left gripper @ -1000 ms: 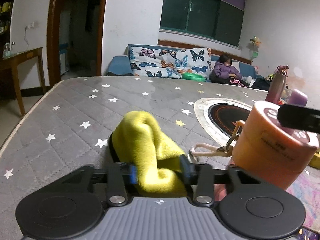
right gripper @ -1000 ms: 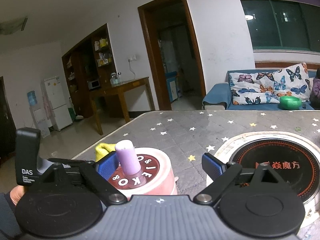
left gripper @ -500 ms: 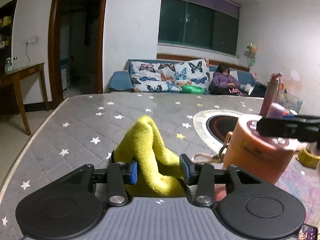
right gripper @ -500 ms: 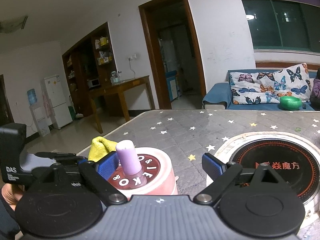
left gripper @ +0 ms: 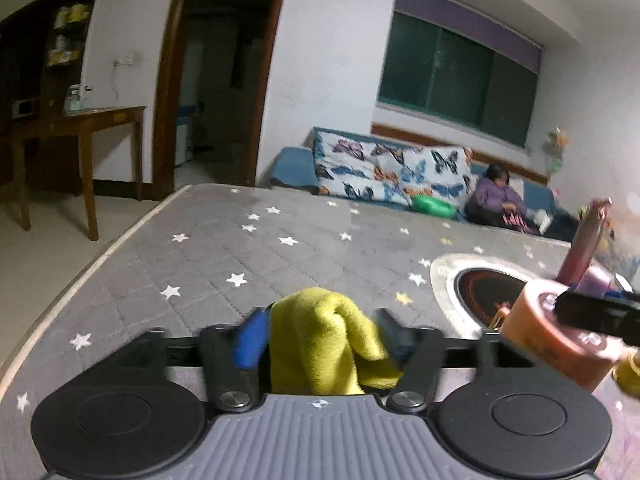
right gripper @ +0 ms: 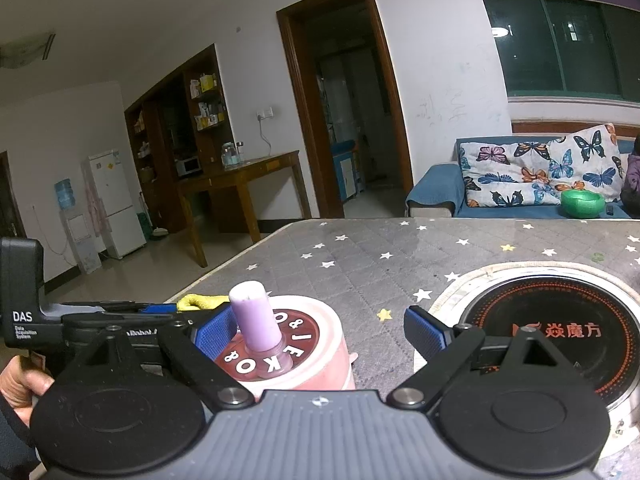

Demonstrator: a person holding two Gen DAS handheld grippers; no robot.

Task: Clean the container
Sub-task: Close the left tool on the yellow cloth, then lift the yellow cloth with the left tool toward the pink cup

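The left hand-held gripper (left gripper: 322, 336) pinched a bunched yellow cloth (left gripper: 326, 340) between its blue-padded fingers (left gripper: 250, 338), the cloth standing up in a soft fold above them. The view from this gripper was blurred. Just to its right stood the pink container (left gripper: 560, 336), a squat cylinder partly crossed by a black finger of the other gripper.

The right hand-held gripper (right gripper: 320, 332) was spread wide, its fingers on either side of the container (right gripper: 296, 344) without clearly touching it. The container's dark red lid (right gripper: 276, 348) carried white letters, and a pale purple spout (right gripper: 256, 320) rose upright from it. A bare hand (right gripper: 20, 384) gripped the left gripper's handle at the far left.

Both grippers worked near the front of a grey, quilted surface (right gripper: 360, 256) printed with white stars. To the right, set into the surface, lay a round black cooktop (right gripper: 560, 328) with red markings. Beyond the surface's far edge stood a blue sofa (right gripper: 436, 184) with butterfly-print cushions (right gripper: 532, 172).
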